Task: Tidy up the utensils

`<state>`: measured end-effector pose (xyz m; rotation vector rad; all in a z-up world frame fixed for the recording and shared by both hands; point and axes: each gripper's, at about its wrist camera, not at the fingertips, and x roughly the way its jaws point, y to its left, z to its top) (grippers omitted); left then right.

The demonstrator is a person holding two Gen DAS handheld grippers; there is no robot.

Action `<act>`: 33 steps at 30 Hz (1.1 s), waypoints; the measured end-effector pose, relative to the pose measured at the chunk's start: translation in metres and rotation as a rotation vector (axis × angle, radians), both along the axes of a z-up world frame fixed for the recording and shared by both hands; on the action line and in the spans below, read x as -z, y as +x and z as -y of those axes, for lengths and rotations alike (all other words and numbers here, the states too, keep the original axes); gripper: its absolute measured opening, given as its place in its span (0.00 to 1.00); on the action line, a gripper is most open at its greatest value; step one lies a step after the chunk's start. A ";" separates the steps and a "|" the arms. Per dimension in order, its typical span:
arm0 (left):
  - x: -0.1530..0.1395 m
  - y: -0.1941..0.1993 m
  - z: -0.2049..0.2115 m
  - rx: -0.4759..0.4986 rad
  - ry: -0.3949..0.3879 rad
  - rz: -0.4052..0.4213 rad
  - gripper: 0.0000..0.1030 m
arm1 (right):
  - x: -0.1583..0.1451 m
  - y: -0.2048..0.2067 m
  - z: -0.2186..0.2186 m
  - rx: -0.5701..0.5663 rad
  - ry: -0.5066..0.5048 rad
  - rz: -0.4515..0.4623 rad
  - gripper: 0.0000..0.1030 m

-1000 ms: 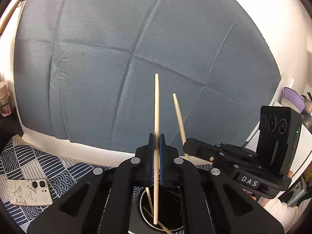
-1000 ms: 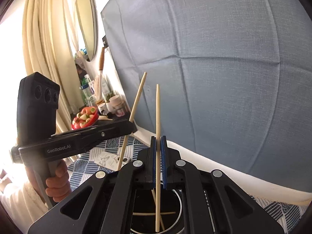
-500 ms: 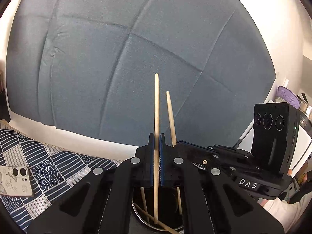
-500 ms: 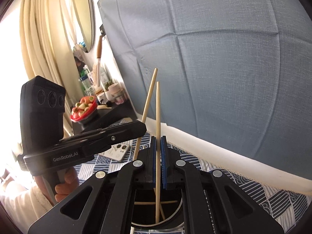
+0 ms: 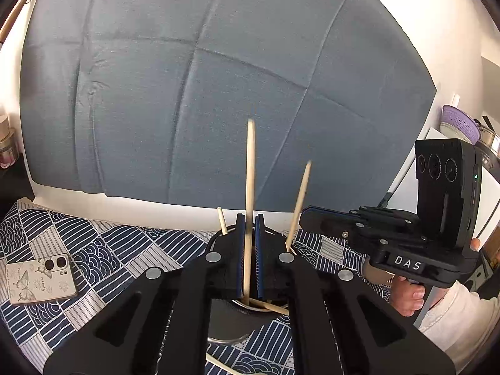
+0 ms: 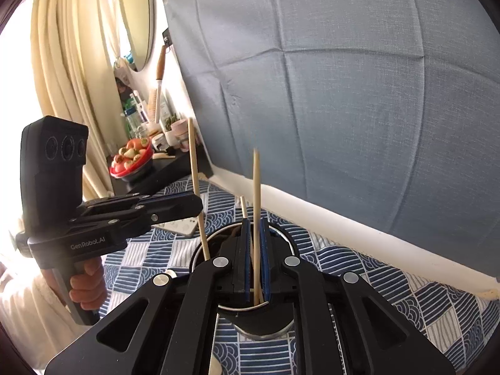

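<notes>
A grey-blue fabric backdrop [image 5: 218,93] fills the wall behind a worktop [image 5: 103,250] covered in a navy-and-white patterned cloth. On the cloth stands a round metal utensil holder [image 6: 282,236], the landmark here. Directly above the holder, the left gripper [image 5: 249,228] has its fingers [image 5: 240,250] almost pressed together, lightly pinching an upright wooden chopstick [image 5: 250,168] whose lower end sits inside the holder. The right gripper [image 6: 255,228], beside the left one and also above the holder, has its fingers likewise nearly together around a second chopstick [image 6: 256,187] reaching into the holder. Left of the holder lies a phone [image 5: 40,278] in a pale case.
</notes>
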<state>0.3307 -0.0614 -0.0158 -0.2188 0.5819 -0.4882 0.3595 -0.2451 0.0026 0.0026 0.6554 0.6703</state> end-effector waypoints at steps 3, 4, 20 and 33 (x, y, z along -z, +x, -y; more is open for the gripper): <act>-0.003 -0.011 -0.005 -0.004 0.013 0.004 0.20 | -0.007 -0.009 0.001 0.022 -0.024 0.024 0.16; -0.004 -0.014 -0.008 -0.014 0.019 0.003 0.25 | -0.009 -0.013 0.002 0.028 -0.030 0.031 0.34; -0.009 -0.083 -0.070 -0.173 0.058 -0.035 0.94 | -0.008 -0.076 -0.006 0.126 -0.081 0.032 0.85; -0.006 -0.139 -0.104 -0.218 0.136 -0.097 0.94 | 0.011 -0.129 -0.023 0.126 -0.084 -0.016 0.85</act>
